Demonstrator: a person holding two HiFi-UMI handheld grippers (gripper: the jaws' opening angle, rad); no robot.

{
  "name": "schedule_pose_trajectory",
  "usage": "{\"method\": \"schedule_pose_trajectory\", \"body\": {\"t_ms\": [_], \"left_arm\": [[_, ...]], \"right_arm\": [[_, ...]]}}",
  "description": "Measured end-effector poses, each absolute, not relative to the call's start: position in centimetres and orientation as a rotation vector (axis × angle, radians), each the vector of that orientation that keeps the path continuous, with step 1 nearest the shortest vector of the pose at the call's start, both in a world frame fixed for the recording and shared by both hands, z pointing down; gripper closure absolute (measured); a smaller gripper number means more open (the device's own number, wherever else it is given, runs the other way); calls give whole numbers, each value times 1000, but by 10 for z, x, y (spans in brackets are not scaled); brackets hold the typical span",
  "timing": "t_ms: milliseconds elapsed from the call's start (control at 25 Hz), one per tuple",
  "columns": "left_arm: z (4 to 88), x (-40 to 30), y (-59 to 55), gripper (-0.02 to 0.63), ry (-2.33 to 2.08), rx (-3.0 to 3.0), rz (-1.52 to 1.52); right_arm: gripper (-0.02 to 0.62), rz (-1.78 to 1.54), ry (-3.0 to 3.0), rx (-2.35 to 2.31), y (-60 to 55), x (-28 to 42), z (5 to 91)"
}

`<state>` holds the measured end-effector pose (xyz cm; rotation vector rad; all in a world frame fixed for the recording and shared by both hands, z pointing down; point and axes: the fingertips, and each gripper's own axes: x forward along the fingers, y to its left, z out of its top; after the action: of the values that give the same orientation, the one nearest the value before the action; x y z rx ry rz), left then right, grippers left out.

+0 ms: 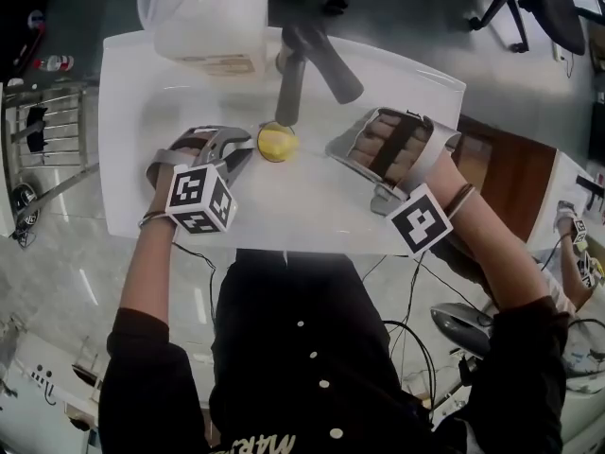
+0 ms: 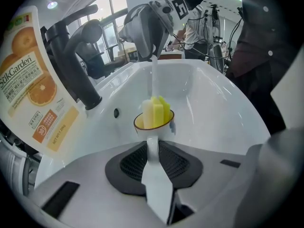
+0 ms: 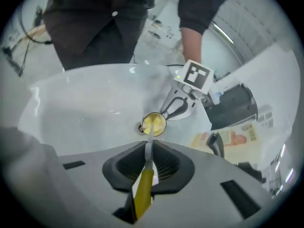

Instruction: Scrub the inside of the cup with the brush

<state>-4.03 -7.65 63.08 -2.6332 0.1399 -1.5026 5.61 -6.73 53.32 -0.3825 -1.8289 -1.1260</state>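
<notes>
One brush [image 2: 156, 111], apparently sponge-headed, standing in cup [image 2: 166, 126].

The cup [image 1: 276, 143] sits in the sink [image 1: 142, 159] between your left gripper [image 1: 241, 156] and right gripper [image 1: 338, 146], the brush [image 2: 156, 110] in it, the faucet [image 1: 304, 60] behind (jug [image 1: 213, 17] to its left).

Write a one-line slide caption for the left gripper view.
Left claw grips the cup by its handle in the sink while the right claw holds the brush inside it.
</notes>
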Motion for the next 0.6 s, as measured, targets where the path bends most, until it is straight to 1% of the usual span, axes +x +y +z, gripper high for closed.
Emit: {"method": "schedule_pose_trajectory", "body": {"t_ms": [120,280,400,600], "left_arm": [[631,-39,-77,511,133,-2627,-1509],[631,-40,-78,511,139,-2624,-1515],[631,-40,-77,511,143,-2624,-1517],[633,-42,-78,511,151,-2619,-1527]], "right_arm": [[545,-1268,-1758,-446,-64,49,547],[546,-1294,-1749,-465,-68,43,561],[546,-1231,-1780,-445,-74,43,562],[546,-992,-1855,-338,-78,39,561]]}}
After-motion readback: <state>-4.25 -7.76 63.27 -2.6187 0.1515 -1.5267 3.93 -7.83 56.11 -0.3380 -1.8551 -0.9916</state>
